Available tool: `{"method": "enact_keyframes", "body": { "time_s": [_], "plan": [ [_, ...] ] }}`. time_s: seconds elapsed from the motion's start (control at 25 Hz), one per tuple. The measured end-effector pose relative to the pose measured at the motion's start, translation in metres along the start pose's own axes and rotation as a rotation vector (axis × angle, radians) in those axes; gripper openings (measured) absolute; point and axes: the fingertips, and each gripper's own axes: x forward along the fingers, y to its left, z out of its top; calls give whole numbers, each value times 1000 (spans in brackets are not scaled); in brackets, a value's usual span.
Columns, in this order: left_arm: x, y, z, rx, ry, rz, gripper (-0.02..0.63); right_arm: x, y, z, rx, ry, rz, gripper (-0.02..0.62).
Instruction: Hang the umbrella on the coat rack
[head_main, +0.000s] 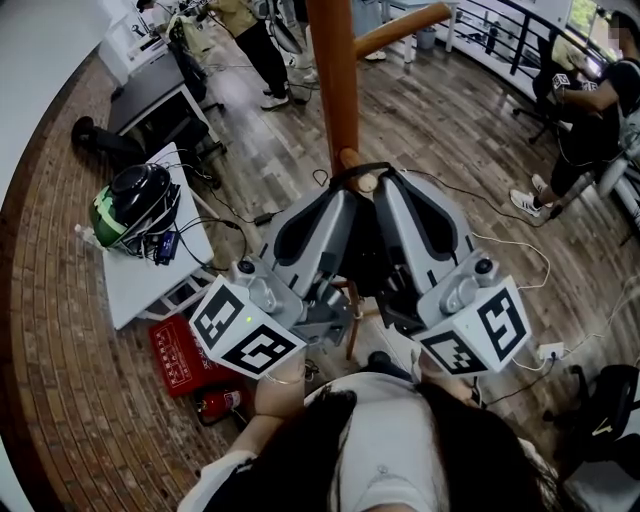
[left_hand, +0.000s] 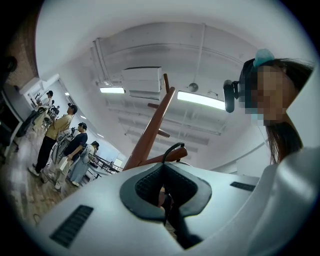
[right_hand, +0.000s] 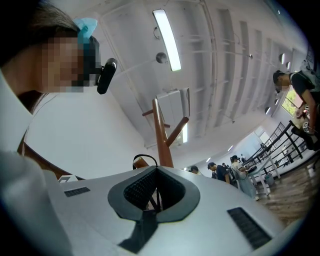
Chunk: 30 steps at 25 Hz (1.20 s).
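**Umbrella strap looped on coat rack peg, both grippers clamped**

Two hand-held grippers are raised side by side against the wooden coat rack (head_main: 335, 70). The left hand-held gripper (head_main: 345, 200) and the right hand-held gripper (head_main: 390, 185) have their tips almost touching just below the pole. The umbrella's thin black strap (head_main: 360, 166) arcs over the rounded end of a peg (head_main: 367, 184) that angles out from the rack. The umbrella (head_main: 372, 255) shows only as a dark mass in the narrow gap between the two grey gripper bodies, and its shape cannot be made out.

In the left gripper view, the left hand-held gripper (left_hand: 164, 172) has its ribbed pads pressed together on the strap (left_hand: 172, 148). The strap rises from the jaws and curves over the reddish-brown peg (left_hand: 170, 155), with the slanted pole (left_hand: 150, 130) behind it. In the right gripper view, the right hand-held gripper (right_hand: 156, 172) is likewise clenched on the strap (right_hand: 145, 156). Fine black lines run up from between the pads to the loop over the peg (right_hand: 141, 162), next to the upright pole (right_hand: 161, 135).

From the head view, a white tabletop (head_main: 140, 280) at the left carries a green and black helmet (head_main: 135, 200) amid cables. A red box (head_main: 180, 355) lies on the brick floor beside it. Several people stand farther off on the wooden floor (head_main: 450, 110).
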Motion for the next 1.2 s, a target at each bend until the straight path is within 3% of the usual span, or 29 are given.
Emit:
{"method": "enact_keyframes", "body": {
  "time_s": [1.2],
  "plan": [
    [3,19,-37,-41,64,95,12,-4,-22,-40,42,93,-24,35]
  ]
}}
